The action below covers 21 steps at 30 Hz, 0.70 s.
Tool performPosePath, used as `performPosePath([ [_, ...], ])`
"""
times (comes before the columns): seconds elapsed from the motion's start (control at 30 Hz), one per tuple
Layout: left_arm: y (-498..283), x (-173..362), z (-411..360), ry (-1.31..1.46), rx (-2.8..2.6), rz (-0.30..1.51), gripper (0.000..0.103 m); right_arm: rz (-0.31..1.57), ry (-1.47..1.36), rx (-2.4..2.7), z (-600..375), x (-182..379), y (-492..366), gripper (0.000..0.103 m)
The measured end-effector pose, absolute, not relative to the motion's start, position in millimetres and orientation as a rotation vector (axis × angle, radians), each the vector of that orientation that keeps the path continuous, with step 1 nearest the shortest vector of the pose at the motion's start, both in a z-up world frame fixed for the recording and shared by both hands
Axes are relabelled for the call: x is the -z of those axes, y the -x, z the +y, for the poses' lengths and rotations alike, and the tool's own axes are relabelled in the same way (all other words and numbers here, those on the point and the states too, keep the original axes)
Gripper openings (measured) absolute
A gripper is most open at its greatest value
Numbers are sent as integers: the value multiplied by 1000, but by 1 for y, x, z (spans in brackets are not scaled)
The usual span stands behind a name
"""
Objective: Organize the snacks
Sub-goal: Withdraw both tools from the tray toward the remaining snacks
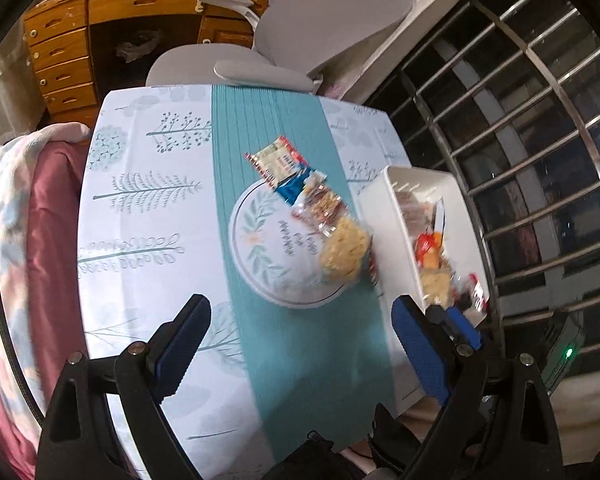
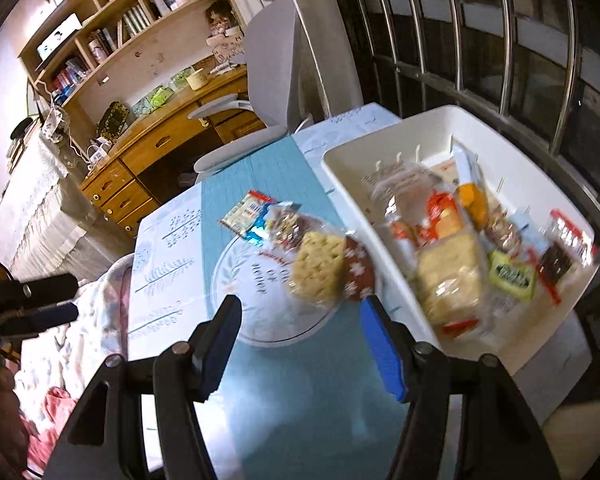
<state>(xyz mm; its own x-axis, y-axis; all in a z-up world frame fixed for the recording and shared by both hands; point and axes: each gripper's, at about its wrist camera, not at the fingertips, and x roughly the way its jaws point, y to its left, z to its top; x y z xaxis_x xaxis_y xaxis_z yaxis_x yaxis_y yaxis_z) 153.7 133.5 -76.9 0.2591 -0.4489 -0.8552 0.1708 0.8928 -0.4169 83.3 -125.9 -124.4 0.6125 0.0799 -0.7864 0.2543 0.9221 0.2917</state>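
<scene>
Snacks sit in two spots on a table (image 1: 140,208) w/ a pale tree-print cloth and a teal runner (image 1: 284,128) down the middle. On the runner, a round plate (image 1: 260,256) w/ leaf print holds a clear pack of pale crackers (image 1: 345,254) at its edge nearest the bin; a clear bag of brownish snacks (image 1: 320,210), a blue packet (image 1: 294,190) and a red-and-cream packet (image 1: 274,158) trail off the plate's far rim onto the runner. Right wrist view also shows a dark red packet w/ white flecks (image 2: 356,270) just beside the crackers. White plastic bin (image 2: 340,160) stands next to the plate on the window-grille side, packed w/ more packets, incl. a large cracker pack (image 2: 452,276), a green-label packet (image 2: 512,274) and an orange one (image 2: 474,200); details blurred. Left gripper (image 1: 300,344) hangs above the near part of the runner, fingers spread wide, nothing between them. Right gripper (image 2: 300,336) is over the plate's near edge, fingers apart, nothing pinched. Grey office chair (image 1: 324,20) and wooden desk (image 1: 100,12) lie beyond the table.
</scene>
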Motion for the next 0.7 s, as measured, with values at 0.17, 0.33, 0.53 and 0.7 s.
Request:
performPosePath([
  [0.17,-161,86,146,197,465,1275,91,935,-461,104,-109,123,-91,63],
  [0.33,-176,93,148,133,478,1297,91,976,-508,120,-101,129,-102,63],
  [0.53,-195,96,141,50,500,1293,91,1052,-559,161,-104,148,-111,63],
  [0.7,-220,108,126,-50,493,1304,91,1091,-597,204,-114,167,-117,75],
])
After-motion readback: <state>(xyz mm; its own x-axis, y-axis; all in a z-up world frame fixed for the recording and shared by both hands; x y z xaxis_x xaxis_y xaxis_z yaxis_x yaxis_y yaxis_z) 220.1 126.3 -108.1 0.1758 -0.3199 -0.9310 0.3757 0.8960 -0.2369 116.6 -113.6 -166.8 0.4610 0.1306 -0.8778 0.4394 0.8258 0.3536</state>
